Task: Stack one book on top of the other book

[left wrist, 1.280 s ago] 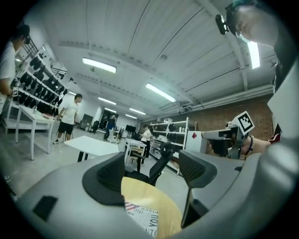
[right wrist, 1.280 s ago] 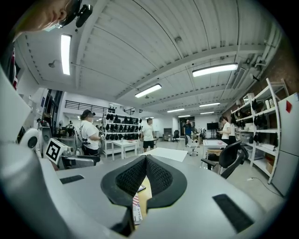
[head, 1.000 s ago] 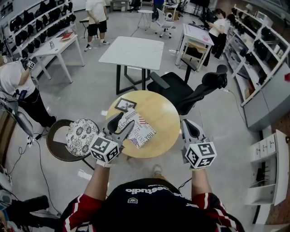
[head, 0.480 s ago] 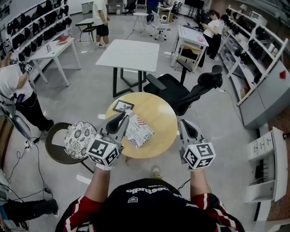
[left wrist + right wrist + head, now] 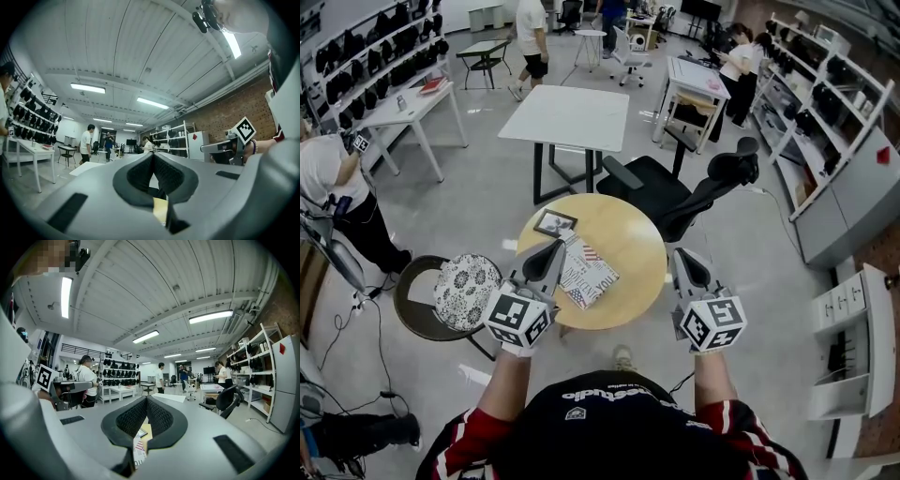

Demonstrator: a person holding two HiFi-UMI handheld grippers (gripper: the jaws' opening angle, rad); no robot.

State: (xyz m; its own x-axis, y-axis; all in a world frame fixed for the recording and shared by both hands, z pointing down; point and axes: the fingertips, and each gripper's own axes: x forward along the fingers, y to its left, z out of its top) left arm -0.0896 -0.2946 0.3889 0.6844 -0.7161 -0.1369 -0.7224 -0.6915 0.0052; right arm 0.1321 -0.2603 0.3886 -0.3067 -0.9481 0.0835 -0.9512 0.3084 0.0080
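Observation:
On the round wooden table point(image 5: 628, 239) lie two books: a flag-printed book point(image 5: 587, 273) at the near left, and a smaller dark-framed book point(image 5: 556, 222) beyond it at the table's left rim. My left gripper point(image 5: 554, 249) hangs over the flag-printed book's left edge, shut with nothing between its jaws. In the left gripper view the left gripper point(image 5: 153, 157) shows its pads meeting, with a strip of table point(image 5: 160, 210) below. My right gripper point(image 5: 682, 256) is off the table's right rim, shut and empty. The right gripper view shows both books point(image 5: 138, 448) under the right gripper point(image 5: 146, 399).
A black office chair point(image 5: 675, 187) stands behind the table. A patterned round stool point(image 5: 466, 289) is at its left, close to my left hand. Farther back is a white table point(image 5: 572, 112). People stand along the shelves and desks at the room's edges.
The left gripper's jaws have gone from open to shut, and that hand has risen slightly. The right gripper has kept still. A person in the background has walked on.

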